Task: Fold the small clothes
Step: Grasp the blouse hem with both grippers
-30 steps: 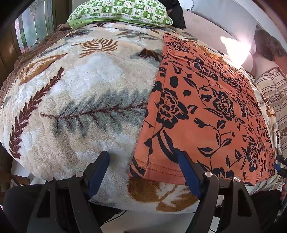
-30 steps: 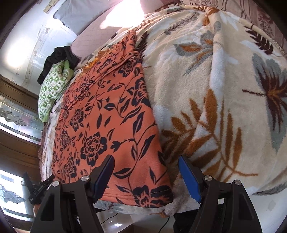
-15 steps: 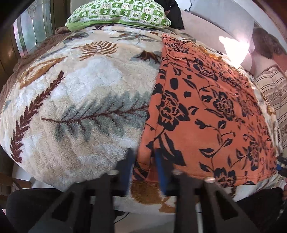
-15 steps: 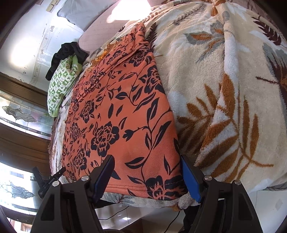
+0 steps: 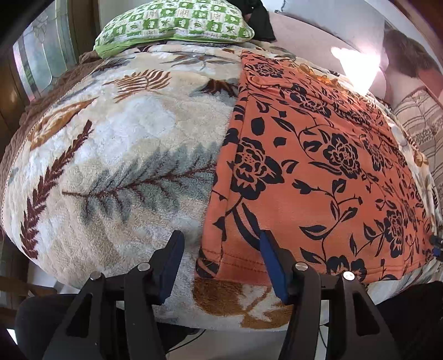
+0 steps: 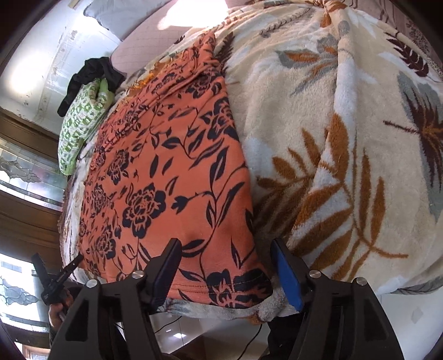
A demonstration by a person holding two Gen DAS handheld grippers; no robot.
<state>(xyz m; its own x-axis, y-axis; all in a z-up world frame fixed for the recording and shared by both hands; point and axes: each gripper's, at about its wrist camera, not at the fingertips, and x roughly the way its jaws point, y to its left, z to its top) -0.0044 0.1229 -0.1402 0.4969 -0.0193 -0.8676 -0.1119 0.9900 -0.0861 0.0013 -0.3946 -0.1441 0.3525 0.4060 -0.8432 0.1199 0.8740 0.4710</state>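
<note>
An orange garment with a black flower print lies flat on a fleece leaf-print blanket. My left gripper is open, its jaws astride the garment's near left hem corner. In the right wrist view the same garment fills the left half. My right gripper is open, its jaws astride the near right hem corner. Neither holds the cloth. The left gripper shows small at the far left of the right wrist view.
A green patterned pillow and a dark cloth lie at the bed's head. A striped cover lies at the right. The bed edge and floor are just below both grippers. Wood and glass panels stand on the left.
The left jaws closed at the hem corner half a second ago and are open again now. The right gripper moved in closer over its hem corner, jaws open throughout.
</note>
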